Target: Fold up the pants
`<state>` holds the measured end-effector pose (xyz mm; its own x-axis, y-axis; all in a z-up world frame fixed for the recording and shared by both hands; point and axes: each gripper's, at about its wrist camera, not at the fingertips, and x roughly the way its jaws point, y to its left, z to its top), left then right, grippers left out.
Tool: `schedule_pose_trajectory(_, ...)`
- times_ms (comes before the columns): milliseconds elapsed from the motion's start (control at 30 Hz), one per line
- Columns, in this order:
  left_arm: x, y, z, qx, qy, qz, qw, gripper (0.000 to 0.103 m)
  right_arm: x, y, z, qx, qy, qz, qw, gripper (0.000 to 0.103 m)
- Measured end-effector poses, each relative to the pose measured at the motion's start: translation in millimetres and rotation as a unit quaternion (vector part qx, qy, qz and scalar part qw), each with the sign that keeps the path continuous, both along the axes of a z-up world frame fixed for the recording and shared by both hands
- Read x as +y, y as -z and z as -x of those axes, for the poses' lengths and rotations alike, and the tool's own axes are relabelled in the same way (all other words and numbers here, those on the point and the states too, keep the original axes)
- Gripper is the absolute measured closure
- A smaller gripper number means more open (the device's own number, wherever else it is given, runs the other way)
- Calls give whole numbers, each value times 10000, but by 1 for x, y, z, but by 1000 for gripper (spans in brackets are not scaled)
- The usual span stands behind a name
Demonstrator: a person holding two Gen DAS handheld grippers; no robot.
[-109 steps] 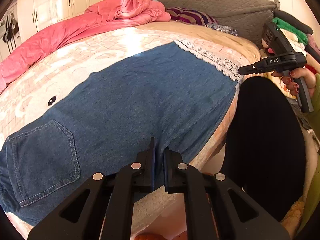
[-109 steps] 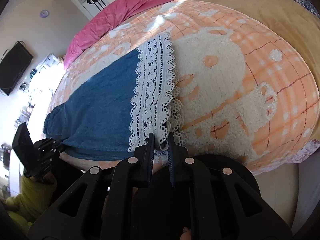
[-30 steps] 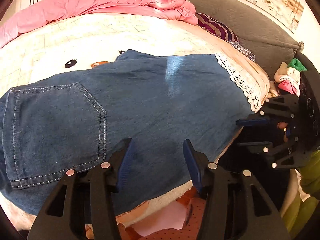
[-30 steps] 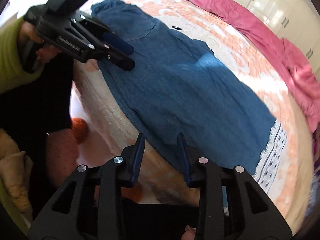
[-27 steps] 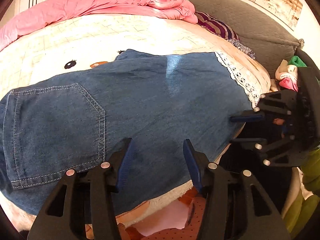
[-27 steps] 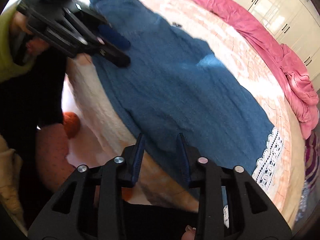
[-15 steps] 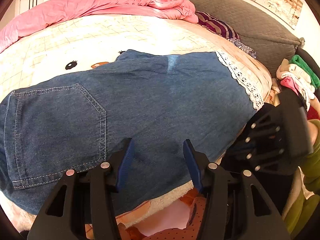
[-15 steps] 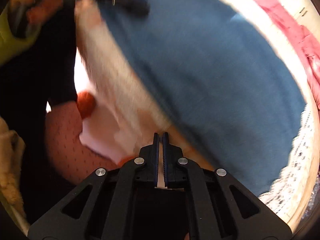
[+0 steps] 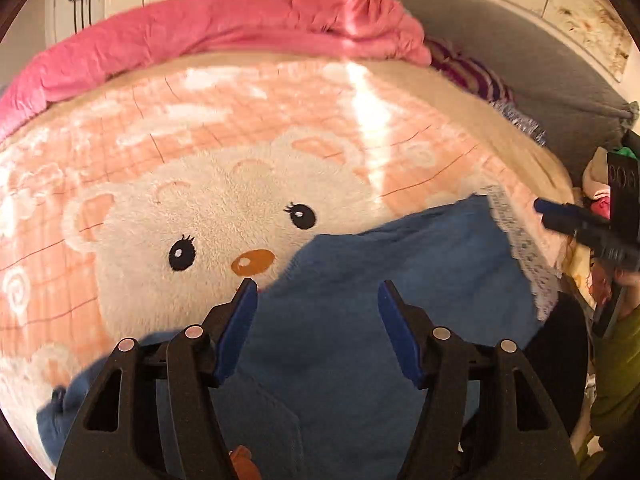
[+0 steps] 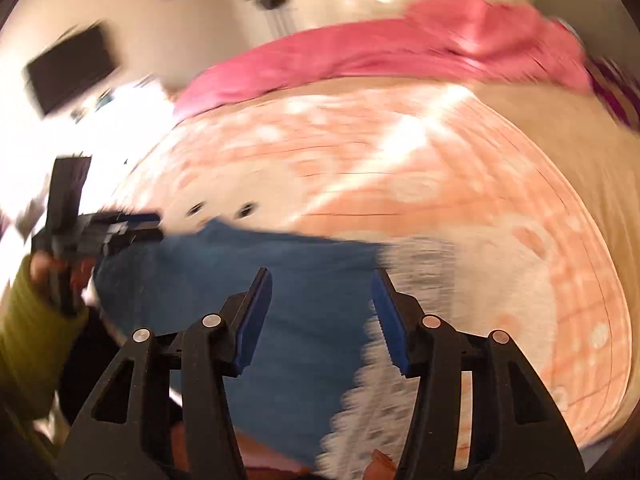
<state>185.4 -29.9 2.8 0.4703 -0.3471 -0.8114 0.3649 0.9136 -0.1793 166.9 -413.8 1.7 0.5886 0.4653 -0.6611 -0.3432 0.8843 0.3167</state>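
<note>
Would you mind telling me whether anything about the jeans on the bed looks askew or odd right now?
The jeans lie slanted across the bear-print blanket, not square to the bed edge, and their waist end near the left gripper is bunched. Nothing looks torn or spilled. Both pairs of jaws are opening and pinch no fabric; the right gripper view is blurred.

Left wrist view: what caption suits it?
Open left gripper above blue pants on a bear blanket.

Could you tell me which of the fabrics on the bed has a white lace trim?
The blue denim pants; the pink quilt and bear blanket have none.
</note>
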Motion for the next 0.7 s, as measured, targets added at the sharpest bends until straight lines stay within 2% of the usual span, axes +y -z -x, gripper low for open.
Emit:
schedule_pose_trajectory(67, 3, 12, -21, 297, 37, 157, 9994, 42, -30, 15, -23, 361, 346, -308, 9983, 59)
schedule_pose_trajectory(133, 4, 27, -38, 610, 62, 277, 9977, 42, -44, 29, -37, 554, 408, -467, 9965, 59)
schedule_pose_trajectory(233, 2, 48, -55, 825, 164, 307, 9960, 42, -56, 47, -60, 780, 351, -559, 9948, 59)
schedule_pose_trajectory(300, 1, 55, -57, 839, 319, 604, 9941, 38, -51, 58, -70, 912, 281, -623, 9935, 59)
schedule_pose_trajectory(400, 3, 55, -54, 815, 441, 1062, 9900, 38, -41, 73, -83, 1075, 70, -813, 9909, 59)
schedule_pose_trajectory(433, 1, 55, -54, 780, 460, 1039, 9905, 38, -38, 74, -86, 1077, -31, -862, 9904, 59)
schedule_pose_trajectory(467, -4, 54, -51, 688, 529, 892, 9922, 47, -35, 76, -87, 1066, -100, -859, 9905, 59)
schedule_pose_trajectory(500, -9, 53, -48, 588, 631, 764, 9933, 64, -31, 78, -87, 1077, -151, -850, 9904, 63)
schedule_pose_trajectory(533, -14, 52, -46, 535, 704, 723, 9935, 72, -30, 79, -86, 1067, -138, -783, 9911, 65)
schedule_pose_trajectory(567, -17, 52, -46, 542, 750, 750, 9929, 86, -29, 80, -87, 1045, -118, -750, 9916, 69)
schedule_pose_trajectory(600, -20, 52, -45, 530, 793, 727, 9928, 89, -30, 80, -85, 1022, -125, -819, 9913, 78)
schedule_pose_trajectory(700, -26, 44, -40, 201, 837, 445, 9953, 93, -31, 74, -81, 896, -183, -901, 9917, 85)
